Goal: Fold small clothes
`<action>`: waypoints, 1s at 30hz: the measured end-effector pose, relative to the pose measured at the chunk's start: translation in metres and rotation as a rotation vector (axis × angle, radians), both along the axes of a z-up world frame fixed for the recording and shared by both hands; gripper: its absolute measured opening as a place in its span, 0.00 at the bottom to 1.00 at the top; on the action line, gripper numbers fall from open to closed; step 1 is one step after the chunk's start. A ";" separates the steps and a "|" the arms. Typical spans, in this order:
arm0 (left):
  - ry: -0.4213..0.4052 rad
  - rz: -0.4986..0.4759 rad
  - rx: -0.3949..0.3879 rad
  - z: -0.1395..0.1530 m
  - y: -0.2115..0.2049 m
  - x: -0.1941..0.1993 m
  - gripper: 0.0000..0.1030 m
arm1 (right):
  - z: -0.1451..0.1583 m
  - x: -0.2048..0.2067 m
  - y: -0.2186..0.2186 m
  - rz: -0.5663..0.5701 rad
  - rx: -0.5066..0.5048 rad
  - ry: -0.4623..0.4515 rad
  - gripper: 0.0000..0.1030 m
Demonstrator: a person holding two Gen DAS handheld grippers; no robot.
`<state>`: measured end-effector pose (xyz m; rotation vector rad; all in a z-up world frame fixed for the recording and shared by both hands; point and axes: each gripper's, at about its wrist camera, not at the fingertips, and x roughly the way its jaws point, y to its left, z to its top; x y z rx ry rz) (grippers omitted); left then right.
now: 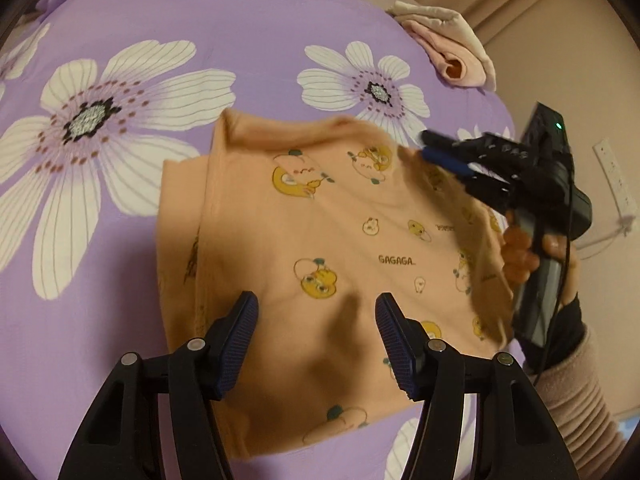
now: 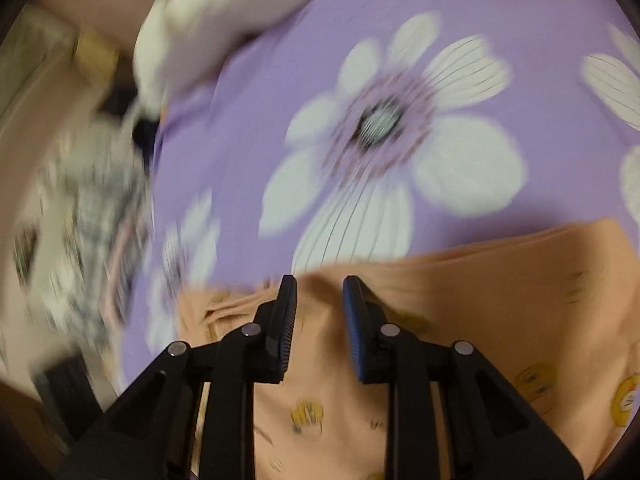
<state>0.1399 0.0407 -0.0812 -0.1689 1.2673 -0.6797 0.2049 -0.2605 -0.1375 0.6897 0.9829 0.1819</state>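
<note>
The peach cartoon-print garment [image 1: 320, 248] lay partly folded on the purple floral bedsheet [image 1: 248, 12], one layer doubled over another along its left side, which I judged to be a fold already made. The left gripper [image 1: 316, 344] hovered above its near part with jaws released and nothing between them. The right gripper [image 2: 320, 328] stood over the garment's far edge with a narrow gap and no cloth visibly pinched, probably lining up for the next fold.

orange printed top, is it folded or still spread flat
Partly folded: the orange printed top shows doubled layers along its left edge on the purple floral sheet.
</note>
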 end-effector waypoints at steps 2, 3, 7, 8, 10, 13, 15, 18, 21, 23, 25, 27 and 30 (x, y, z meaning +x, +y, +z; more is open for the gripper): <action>-0.005 -0.001 -0.009 -0.001 0.003 -0.004 0.59 | 0.010 -0.018 -0.017 -0.033 0.021 -0.037 0.24; -0.008 -0.003 -0.008 -0.002 0.002 -0.006 0.59 | 0.015 -0.029 -0.021 -0.024 0.005 -0.046 0.24; -0.023 -0.011 0.001 -0.003 0.005 -0.019 0.59 | 0.034 -0.081 -0.032 0.047 -0.169 -0.088 0.24; -0.026 -0.013 0.004 -0.003 0.005 -0.022 0.59 | 0.037 -0.095 -0.032 0.070 -0.204 -0.098 0.24; -0.039 -0.027 0.014 -0.004 0.005 -0.031 0.59 | 0.041 -0.125 -0.035 0.109 -0.278 -0.106 0.24; -0.063 -0.060 0.037 -0.006 0.007 -0.044 0.59 | 0.027 -0.161 -0.025 0.151 -0.414 -0.082 0.24; -0.066 -0.076 0.038 -0.007 0.008 -0.049 0.59 | 0.015 -0.169 -0.017 0.160 -0.461 -0.041 0.21; -0.057 -0.086 0.037 -0.010 0.012 -0.053 0.59 | -0.003 -0.198 -0.017 0.171 -0.489 0.006 0.18; -0.038 -0.086 0.031 -0.014 0.019 -0.061 0.59 | -0.011 -0.215 -0.011 0.180 -0.515 0.025 0.18; -0.031 -0.074 0.031 -0.016 0.025 -0.065 0.59 | -0.010 -0.221 -0.014 0.176 -0.517 0.029 0.18; -0.022 -0.057 0.013 -0.013 0.032 -0.069 0.59 | -0.007 -0.222 -0.019 0.164 -0.495 0.034 0.18; -0.012 -0.045 -0.012 -0.009 0.036 -0.072 0.59 | 0.000 -0.225 -0.024 0.146 -0.468 0.029 0.21; -0.029 -0.038 -0.035 0.002 0.037 -0.076 0.59 | 0.016 -0.228 -0.027 0.112 -0.456 -0.024 0.23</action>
